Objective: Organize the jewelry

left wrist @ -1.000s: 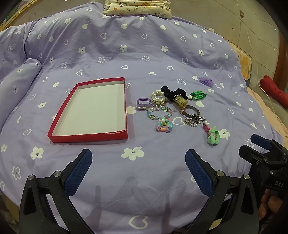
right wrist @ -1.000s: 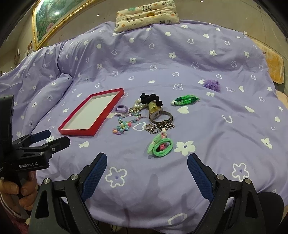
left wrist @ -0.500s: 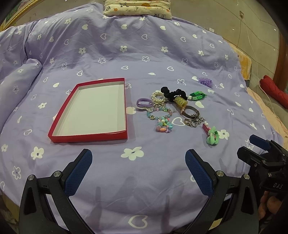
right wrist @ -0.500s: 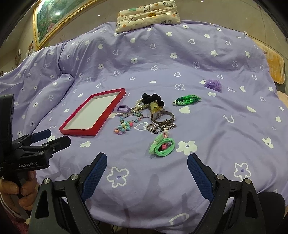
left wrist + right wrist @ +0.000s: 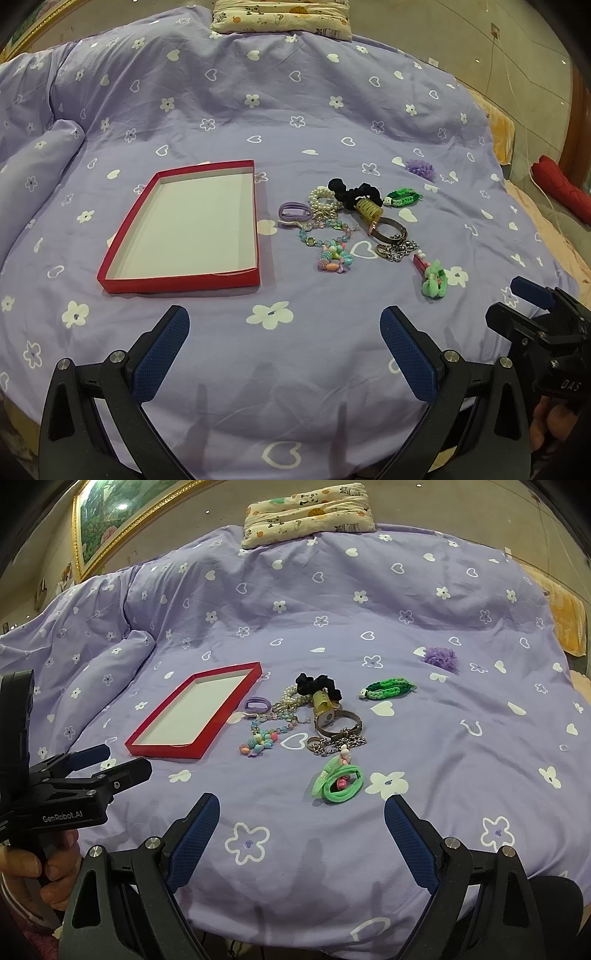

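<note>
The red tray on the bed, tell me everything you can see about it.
The red tray is a shallow rectangular box, likely cardboard, with low red walls and a plain white inside. It is empty and lies flat and open on the purple floral bedspread, left of the jewelry pile. Neither gripper touches it.

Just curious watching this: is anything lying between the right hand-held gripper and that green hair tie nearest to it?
Nothing visible does. Only bare purple flower-print bedspread lies between the open right hand-held gripper and the green looped hair tie. The other jewelry sits beyond the tie, toward the shallow red cardboard tray.
</note>
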